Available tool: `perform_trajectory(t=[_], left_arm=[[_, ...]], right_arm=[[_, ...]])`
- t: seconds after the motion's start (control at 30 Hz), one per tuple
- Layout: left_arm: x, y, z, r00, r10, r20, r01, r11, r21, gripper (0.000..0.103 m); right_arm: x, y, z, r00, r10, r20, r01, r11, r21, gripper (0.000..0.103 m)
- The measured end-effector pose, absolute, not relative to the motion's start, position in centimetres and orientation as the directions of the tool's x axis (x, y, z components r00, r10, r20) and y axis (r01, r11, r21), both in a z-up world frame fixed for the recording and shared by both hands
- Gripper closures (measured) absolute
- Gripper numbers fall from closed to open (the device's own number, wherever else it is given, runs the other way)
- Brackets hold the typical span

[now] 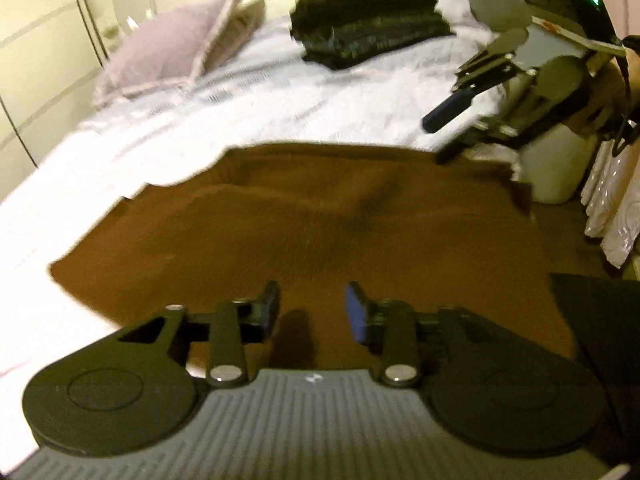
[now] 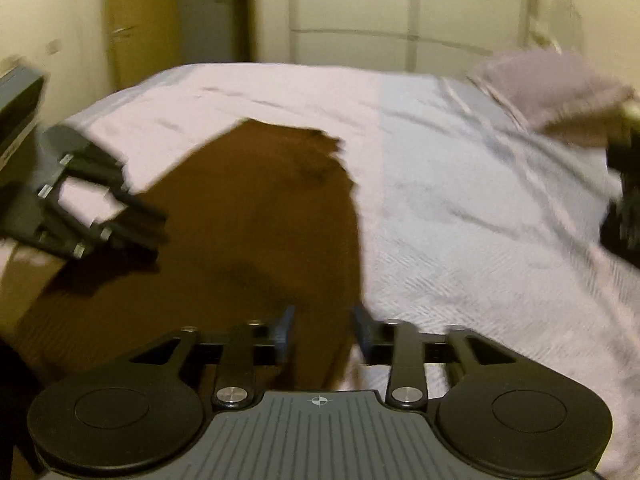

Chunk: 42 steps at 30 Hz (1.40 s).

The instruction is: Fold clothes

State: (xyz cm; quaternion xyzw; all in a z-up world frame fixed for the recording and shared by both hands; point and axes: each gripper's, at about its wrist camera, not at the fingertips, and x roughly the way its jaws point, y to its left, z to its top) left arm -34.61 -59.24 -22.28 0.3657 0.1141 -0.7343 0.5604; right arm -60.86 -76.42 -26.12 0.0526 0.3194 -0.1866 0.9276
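A brown knitted garment (image 1: 312,236) lies spread flat on the bed (image 1: 168,152), over its near edge, with shallow creases across the middle; in the right wrist view the same cloth (image 2: 240,216) covers the near left part of the pale bedspread (image 2: 460,208), its far end ragged in outline. The left gripper (image 1: 312,308) hangs just above the garment near the bed's edge, its blue-padded fingers parted with a clear gap and nothing between them; its shadow falls on the cloth below. The right gripper (image 2: 322,330) hovers over the garment's right border, fingers likewise spread apart and holding nothing; seen from the left wrist it (image 1: 444,132) is blurred, at the cloth's far right corner. Farther up the bed sits a pile of dark folded clothes (image 1: 368,20); a mauve pillow (image 1: 172,48) lies towards the far left corner, beside a cream wardrobe (image 1: 36,40).
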Motion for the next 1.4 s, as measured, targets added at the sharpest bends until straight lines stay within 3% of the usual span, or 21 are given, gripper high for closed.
perform_trajectory(t=[0.07, 0.17, 0.2, 0.23, 0.43, 0.57, 0.67, 0.77, 0.83, 0.9, 1.2, 1.23, 1.27, 1.3, 1.37, 1.4], left_arm=[[-35.1, -56.4, -21.6, -0.082, -0.76, -0.645, 0.896, -0.34, 0.286, 0.059], [-36.6, -52.2, -21.3, -0.045, -0.789, -0.613, 0.851, -0.351, 0.389, 0.04], [-37.1, -51.0, -21.4, -0.031, -0.796, -0.604, 0.828, -0.359, 0.431, 0.028], [-37.6, -49.7, -21.6, -0.017, -0.804, -0.595, 0.803, -0.365, 0.471, 0.024], [-42.1, -47.3, -25.4, 0.041, -0.82, -0.571, 0.556, -0.456, 0.695, 0.024], [-44.3, -48.6, -27.7, 0.015, -0.847, -0.531, 0.437, -0.472, 0.766, 0.024], [-45.1, -50.1, -28.3, -0.009, -0.851, -0.525, 0.44, -0.475, 0.762, 0.028], [-45.0, -51.8, -27.6, -0.039, -0.824, -0.566, 0.538, -0.495, 0.683, 0.048], [-44.4, -52.6, -26.7, -0.062, -0.8, -0.597, 0.607, -0.505, 0.613, 0.07], [-43.8, -53.0, -25.8, -0.086, -0.792, -0.605, 0.66, -0.5, 0.561, 0.074], [-40.8, -54.0, -22.1, -0.205, -0.771, -0.603, 0.793, -0.492, 0.358, 0.079], [-40.9, -53.9, -22.2, -0.201, -0.772, -0.603, 0.793, -0.49, 0.363, 0.079], [-40.9, -53.9, -22.4, -0.197, -0.773, -0.603, 0.792, -0.488, 0.367, 0.077], [-40.9, -53.8, -22.5, -0.192, -0.774, -0.603, 0.791, -0.486, 0.372, 0.075], [-41.8, -53.2, -23.5, -0.158, -0.778, -0.608, 0.765, -0.486, 0.423, 0.068], [-42.3, -52.9, -24.0, -0.141, -0.78, -0.61, 0.75, -0.486, 0.448, 0.065]], right_arm=[[-62.0, -73.9, -25.7, 0.75, -0.289, -0.596, 0.312, 0.948, -0.067, 0.036], [-63.6, -69.9, -25.7, 0.781, -0.236, -0.578, 0.195, 0.972, -0.134, 0.035], [-63.7, -68.7, -26.2, 0.785, -0.224, -0.578, 0.156, 0.974, -0.165, 0.035], [-63.6, -67.6, -26.8, 0.783, -0.213, -0.584, 0.12, 0.974, -0.194, 0.035], [-60.8, -64.0, -30.6, 0.751, -0.226, -0.621, -0.021, 0.931, -0.364, 0.035], [-59.3, -64.3, -31.1, 0.741, -0.231, -0.63, -0.035, 0.924, -0.381, 0.035], [-59.9, -64.8, -31.1, 0.742, -0.231, -0.629, -0.011, 0.934, -0.357, 0.035], [-60.8, -65.1, -31.2, 0.741, -0.247, -0.625, 0.013, 0.935, -0.353, 0.035], [-60.9, -65.0, -31.1, 0.75, -0.267, -0.605, 0.019, 0.924, -0.383, 0.034], [-60.9, -64.4, -31.1, 0.768, -0.289, -0.572, 0.021, 0.903, -0.429, 0.028], [-57.5, -64.2, -34.3, 0.809, -0.367, -0.459, -0.095, 0.689, -0.718, 0.028], [-57.3, -64.8, -34.6, 0.81, -0.374, -0.452, -0.099, 0.672, -0.734, 0.029], [-57.2, -65.4, -34.9, 0.808, -0.382, -0.448, -0.104, 0.656, -0.747, 0.038], [-57.1, -66.0, -35.2, 0.798, -0.395, -0.455, -0.11, 0.648, -0.754, 0.057], [-57.0, -67.3, -35.6, 0.78, -0.414, -0.47, -0.121, 0.636, -0.762, 0.085], [-57.1, -67.8, -35.4, 0.777, -0.408, -0.479, -0.119, 0.652, -0.749, 0.088]])
